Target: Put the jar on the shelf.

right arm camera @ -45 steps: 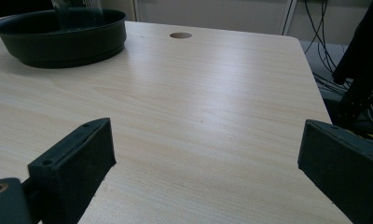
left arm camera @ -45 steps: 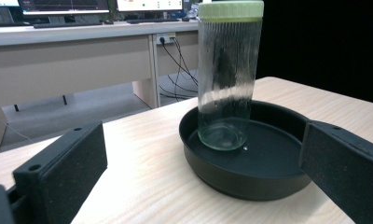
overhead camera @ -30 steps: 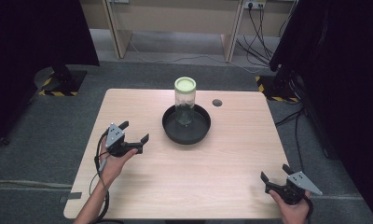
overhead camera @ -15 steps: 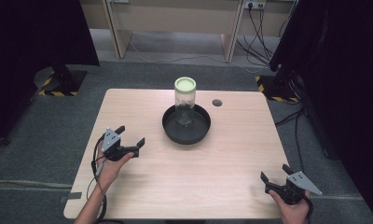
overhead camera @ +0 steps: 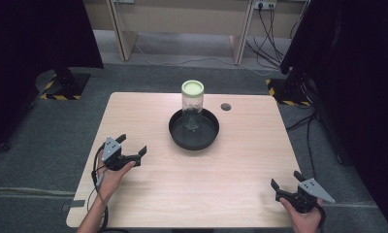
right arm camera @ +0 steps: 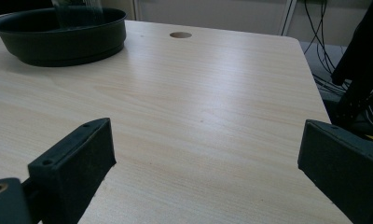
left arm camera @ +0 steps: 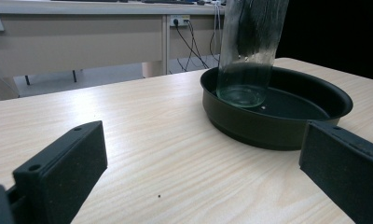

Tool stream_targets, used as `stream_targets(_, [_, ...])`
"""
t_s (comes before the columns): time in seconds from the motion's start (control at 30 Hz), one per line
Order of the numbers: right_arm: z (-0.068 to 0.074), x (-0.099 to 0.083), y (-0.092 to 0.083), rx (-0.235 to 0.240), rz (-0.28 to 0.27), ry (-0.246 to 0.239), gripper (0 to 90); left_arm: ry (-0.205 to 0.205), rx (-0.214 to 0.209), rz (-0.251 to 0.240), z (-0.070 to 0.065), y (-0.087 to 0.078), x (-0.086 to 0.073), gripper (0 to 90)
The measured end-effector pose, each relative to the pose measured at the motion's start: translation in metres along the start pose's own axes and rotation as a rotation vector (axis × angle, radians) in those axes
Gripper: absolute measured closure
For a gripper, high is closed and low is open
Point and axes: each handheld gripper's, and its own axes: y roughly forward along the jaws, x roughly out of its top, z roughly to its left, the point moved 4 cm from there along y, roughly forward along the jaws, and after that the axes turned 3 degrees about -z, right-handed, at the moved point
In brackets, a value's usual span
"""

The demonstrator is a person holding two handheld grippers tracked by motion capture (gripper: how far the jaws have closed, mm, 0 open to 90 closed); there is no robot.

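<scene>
Both pairs of jaws stand released, holding nothing. The left gripper (overhead camera: 133,151) hovers near the desk's left edge, the right gripper (overhead camera: 285,180) at its near right corner. Farther off, mid-desk, a clear glass jar with pale green lid (overhead camera: 192,104) stands upright inside a round black pan (overhead camera: 178,135) on the light wooden desk (overhead camera: 240,145).

- Left claw (overhead camera: 132,147): a black body is seen, topped by a grey three-cornered plate; a black cable trails back along the forearm.
- Right claw (overhead camera: 285,180): the same black build, grey three-cornered plate on top.
- Jaws: flat, matte black blocks; a small round hole is set near each left block's top edge.
- Forearms: bare, no sleeves visible.
</scene>
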Motion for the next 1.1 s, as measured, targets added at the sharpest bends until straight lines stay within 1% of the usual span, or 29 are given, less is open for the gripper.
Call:
stream_targets(0.87, [0.0, 0.0, 0.0, -0.002, -0.001, -0.003, 3.9, -0.02, 0.027, 0.007, 0.012, -0.018, -0.012, 0.0])
stream_targets(1.1, [0.0, 0.0, 0.0, -0.002, -0.001, -0.002, 3.9, -0.021, 0.033, 0.016, 0.017, -0.022, -0.015, 0.0])
